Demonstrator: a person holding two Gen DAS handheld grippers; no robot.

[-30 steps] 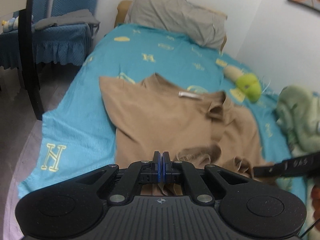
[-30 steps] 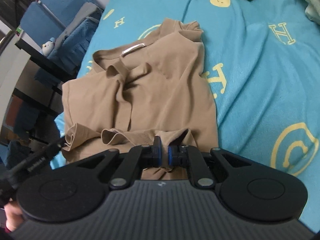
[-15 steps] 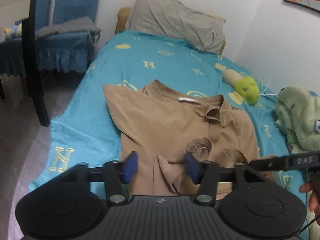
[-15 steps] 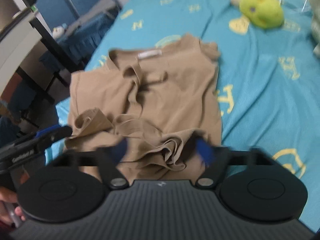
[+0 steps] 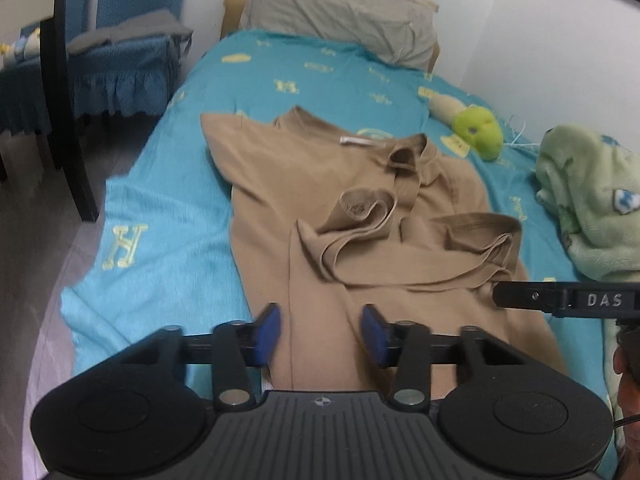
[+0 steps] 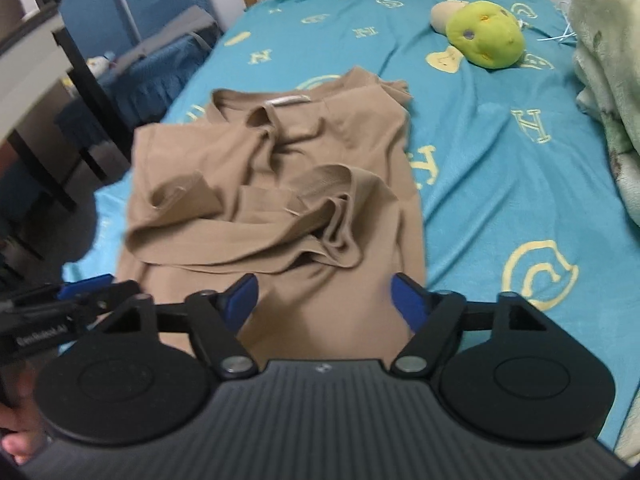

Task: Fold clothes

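Note:
A tan shirt (image 5: 340, 184) lies on the teal bed sheet (image 5: 160, 208), collar towards the pillow. Its lower hem (image 5: 400, 248) is turned up onto the middle in a loose, wrinkled fold. My left gripper (image 5: 321, 332) hovers over the near end of the shirt. Its jaws are closing, with cloth below them but nothing pinched. In the right wrist view the shirt (image 6: 280, 160) shows the same rumpled fold. My right gripper (image 6: 326, 300) hangs over the near edge, wide apart and closing, its pads touching nothing. One finger of the right gripper (image 5: 560, 300) juts in from the right.
A green plush toy (image 5: 478, 130) and a pale green blanket (image 5: 592, 200) lie on the bed's right side. A grey pillow (image 5: 340, 12) is at the head. A blue chair (image 5: 120, 60) and a dark table leg (image 5: 68, 100) stand left of the bed.
Both grippers were shut on the shirt's hem. They let it go and drew back towards me. The hem now lies dropped on the shirt's middle.

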